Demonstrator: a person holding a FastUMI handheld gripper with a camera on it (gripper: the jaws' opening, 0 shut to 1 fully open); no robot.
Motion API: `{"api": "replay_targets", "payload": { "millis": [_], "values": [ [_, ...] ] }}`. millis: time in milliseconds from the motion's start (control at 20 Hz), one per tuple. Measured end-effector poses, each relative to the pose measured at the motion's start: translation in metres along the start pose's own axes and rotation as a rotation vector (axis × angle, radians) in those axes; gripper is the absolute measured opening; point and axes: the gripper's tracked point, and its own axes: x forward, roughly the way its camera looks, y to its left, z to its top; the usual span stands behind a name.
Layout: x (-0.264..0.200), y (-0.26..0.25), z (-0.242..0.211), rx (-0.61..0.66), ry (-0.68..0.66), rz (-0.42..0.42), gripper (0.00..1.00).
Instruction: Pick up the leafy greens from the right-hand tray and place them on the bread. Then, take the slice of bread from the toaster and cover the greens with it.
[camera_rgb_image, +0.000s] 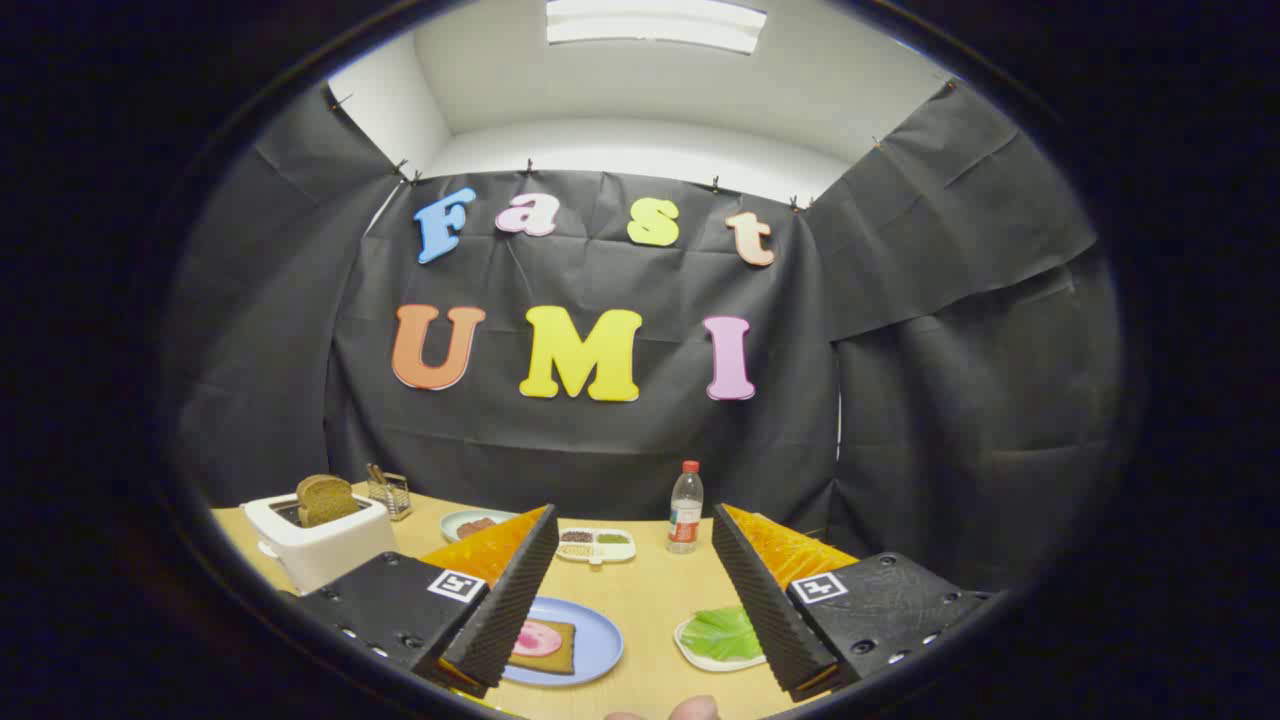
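Fingers (635, 600) are held wide apart above the bench (640, 600), gripping nothing. Leafy greens (720, 632) lie on the white tray (700, 655) beside the right finger; bread (545, 645) waits on the blue plate (600, 650). The thin leaf may be pinched poorly and dropped short.

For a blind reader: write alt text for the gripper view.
The gripper hovers with jaws open above a wooden table, holding nothing. Between them lie a blue plate with topped bread and a white tray of leafy greens; a toaster holding a bread slice stands behind the left jaw.
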Motion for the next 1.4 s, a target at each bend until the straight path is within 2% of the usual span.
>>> {"api": "replay_targets", "payload": {
  "millis": [450, 900, 1100, 1400],
  "values": [
    [-0.009, -0.004, 0.018, -0.021, -0.023, -0.006, 0.95],
    [-0.006, -0.013, 0.013, -0.023, -0.007, 0.016, 0.95],
    [-0.005, -0.038, 0.011, -0.016, 0.001, 0.013, 0.95],
    [-0.002, -0.105, 0.005, -0.070, 0.033, -0.028, 0.95]
  ]
}}
